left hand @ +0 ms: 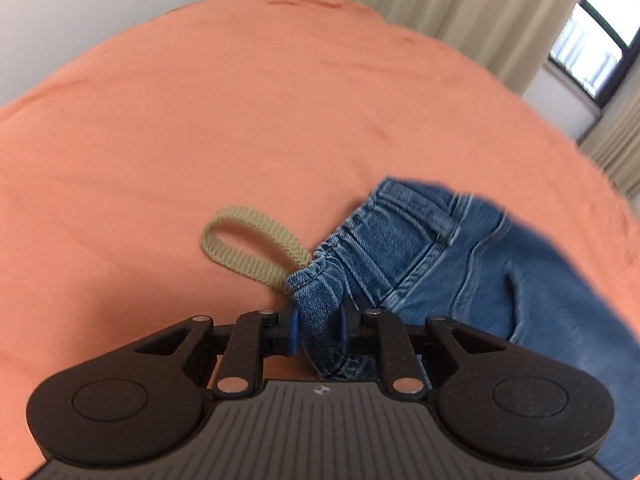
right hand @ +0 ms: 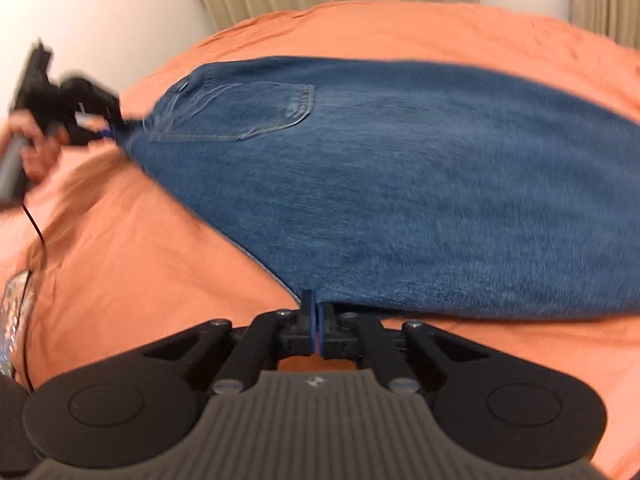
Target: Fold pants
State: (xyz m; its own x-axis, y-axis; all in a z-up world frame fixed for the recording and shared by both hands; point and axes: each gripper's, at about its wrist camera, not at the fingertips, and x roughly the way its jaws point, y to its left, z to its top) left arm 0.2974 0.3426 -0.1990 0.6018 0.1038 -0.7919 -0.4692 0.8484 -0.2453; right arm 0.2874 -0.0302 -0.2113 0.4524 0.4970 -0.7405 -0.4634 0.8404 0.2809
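Note:
Blue denim pants (right hand: pixel 380 184) lie spread over the orange bed (right hand: pixel 140 264), back pocket up. My left gripper (left hand: pixel 318 330) is shut on the bunched waistband corner of the pants (left hand: pixel 400 248), next to a beige drawstring loop (left hand: pixel 248 248). It also shows at the far left of the right wrist view (right hand: pixel 110 132), pinching the waist end. My right gripper (right hand: pixel 318 320) is shut on the near edge of the pants, at a corner of the fabric. The view is blurred by motion.
The orange sheet (left hand: pixel 200 120) covers the whole bed. Beige curtains (left hand: pixel 440 8) and a window (left hand: pixel 592 52) stand behind it. A white wall (right hand: pixel 100 20) is at the left. A thin cable (right hand: pixel 38 232) hangs from the left hand.

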